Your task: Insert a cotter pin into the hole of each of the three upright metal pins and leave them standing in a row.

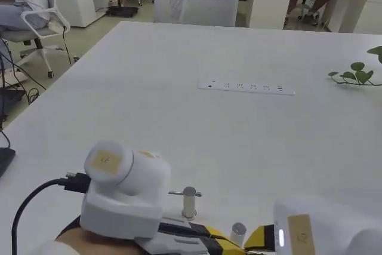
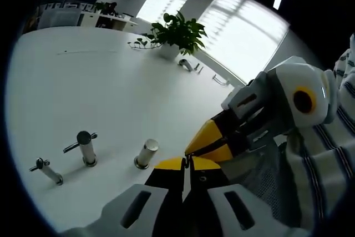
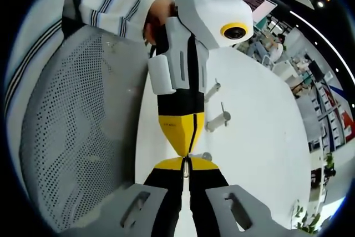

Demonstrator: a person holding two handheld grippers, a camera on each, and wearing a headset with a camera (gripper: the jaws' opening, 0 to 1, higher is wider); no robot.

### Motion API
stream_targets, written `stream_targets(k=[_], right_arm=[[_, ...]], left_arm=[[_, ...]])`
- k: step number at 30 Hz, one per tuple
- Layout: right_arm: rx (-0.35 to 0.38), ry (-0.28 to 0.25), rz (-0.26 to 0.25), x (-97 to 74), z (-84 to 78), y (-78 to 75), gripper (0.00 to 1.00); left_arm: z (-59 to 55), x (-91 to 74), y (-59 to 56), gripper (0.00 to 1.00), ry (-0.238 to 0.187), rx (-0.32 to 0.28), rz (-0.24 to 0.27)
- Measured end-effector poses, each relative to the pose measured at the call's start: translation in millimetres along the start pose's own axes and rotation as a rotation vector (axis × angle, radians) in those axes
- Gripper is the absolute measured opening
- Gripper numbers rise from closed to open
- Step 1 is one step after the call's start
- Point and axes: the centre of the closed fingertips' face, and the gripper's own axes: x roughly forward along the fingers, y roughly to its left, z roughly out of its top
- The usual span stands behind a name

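Three upright metal pins stand in a row near the table's front edge. In the left gripper view, the far pin [image 2: 49, 171] and the middle pin [image 2: 86, 147] each carry a cotter pin, while the near pin [image 2: 146, 154] is bare. My left gripper [image 2: 187, 163] and right gripper [image 3: 187, 165] are both shut and meet tip to tip beside the bare pin [image 3: 206, 156]. A thin silver cotter pin [image 3: 187, 174] shows between the touching tips. The head view shows a pinned pin [image 1: 189, 202], the bare pin [image 1: 238, 230], and both grippers low in the frame, left gripper [image 1: 230, 244] and right gripper [image 1: 256, 242].
A white power strip [image 1: 246, 87] lies mid-table. Green plant leaves [image 1: 358, 74] reach in at the right edge, from a potted plant [image 2: 176, 34]. A grey chair [image 1: 196, 5] stands at the far edge and an office chair [image 1: 36, 25] at the left. A black cable [image 1: 30, 201] trails from my left gripper.
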Motion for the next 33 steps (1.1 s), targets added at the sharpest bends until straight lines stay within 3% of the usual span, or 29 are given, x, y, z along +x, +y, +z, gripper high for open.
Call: stream_targets(k=[33], right_arm=[[-0.032,-0.009,-0.02,-2.9,1.4,-3.0,0.03]], left_arm=[[4.1,-1.3,-1.0,0.0,-0.016,0.038,0.005]])
